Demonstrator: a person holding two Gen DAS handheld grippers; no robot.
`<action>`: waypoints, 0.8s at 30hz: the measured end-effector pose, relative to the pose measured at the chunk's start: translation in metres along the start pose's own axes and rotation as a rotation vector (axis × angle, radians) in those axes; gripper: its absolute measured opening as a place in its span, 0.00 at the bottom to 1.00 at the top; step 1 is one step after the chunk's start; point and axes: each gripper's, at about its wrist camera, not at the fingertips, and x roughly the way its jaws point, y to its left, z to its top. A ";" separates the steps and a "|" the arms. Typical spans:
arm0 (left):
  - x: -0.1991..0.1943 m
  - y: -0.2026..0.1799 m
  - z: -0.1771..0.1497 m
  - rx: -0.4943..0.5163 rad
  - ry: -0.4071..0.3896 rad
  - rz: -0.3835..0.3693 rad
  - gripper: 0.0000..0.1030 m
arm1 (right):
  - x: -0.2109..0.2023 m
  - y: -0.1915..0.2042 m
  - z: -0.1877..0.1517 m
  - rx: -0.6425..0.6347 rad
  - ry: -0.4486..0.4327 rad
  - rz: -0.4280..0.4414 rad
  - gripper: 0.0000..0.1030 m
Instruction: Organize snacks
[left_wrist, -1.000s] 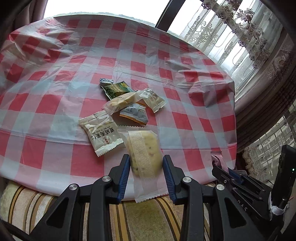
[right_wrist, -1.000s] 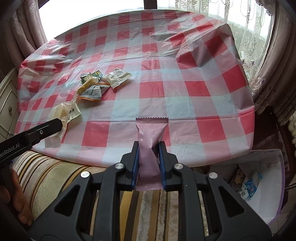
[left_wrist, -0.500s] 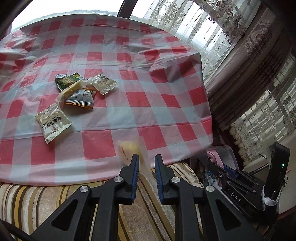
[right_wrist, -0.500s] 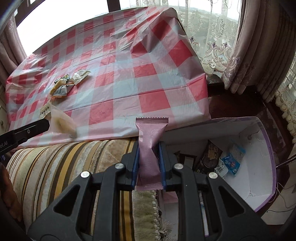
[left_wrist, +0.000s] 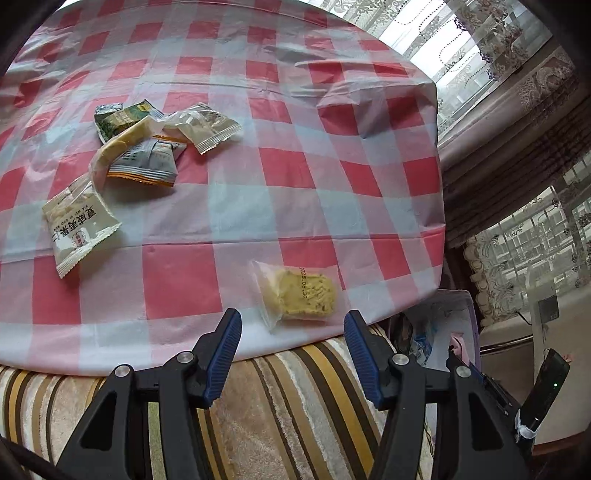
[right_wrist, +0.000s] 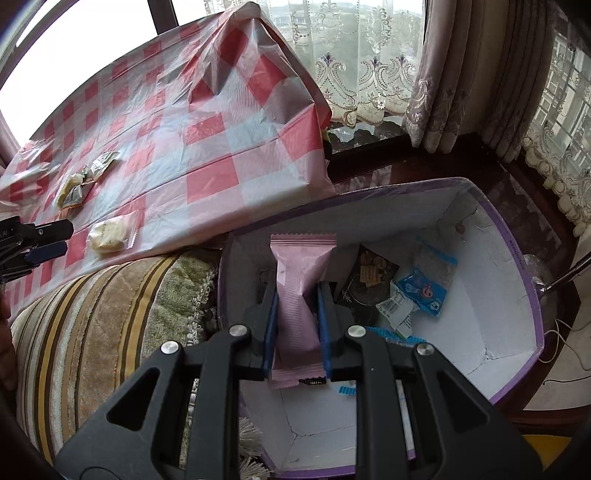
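Holding a pink snack packet (right_wrist: 301, 295) pinched tight in our right gripper (right_wrist: 295, 328), we hang it over the open purple-rimmed box (right_wrist: 517, 302) that stands on the floor beside the striped sofa (right_wrist: 110, 314). Several snacks already lie at the bottom of that box: a blue-and-white packet (right_wrist: 423, 290), a dark packet (right_wrist: 373, 273) and a few smaller wrappers, so part of the sorting looks done.

Our left gripper (left_wrist: 293, 354) has just been opening; its jaws stand apart and nothing is pressed between them. Just ahead of them a clear bag with a yellow pastry (left_wrist: 299, 295) lies on the red-checked tablecloth (left_wrist: 295, 184) near its front edge, and we judge it has yet to reach the box.

Further back on the cloth, a cream packet with red characters (left_wrist: 77, 229) lies alone, and beyond it a small heap waits: an orange-edged packet (left_wrist: 146, 166), a green packet (left_wrist: 122, 118), a long yellow snack in clear wrap (left_wrist: 125, 142) and a pale packet (left_wrist: 207, 129). We reckon the task is somewhere in its middle: the pink packet is about to go in, and six items on the table are left.
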 end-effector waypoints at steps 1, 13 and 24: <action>0.006 -0.006 0.006 0.033 0.007 0.013 0.57 | 0.000 -0.004 -0.001 0.007 -0.001 -0.008 0.22; 0.071 -0.044 0.014 0.109 0.181 -0.008 0.34 | 0.006 -0.036 -0.003 0.065 0.006 -0.048 0.22; 0.093 -0.115 -0.028 0.248 0.332 -0.274 0.33 | 0.011 -0.037 -0.004 0.053 0.044 -0.128 0.88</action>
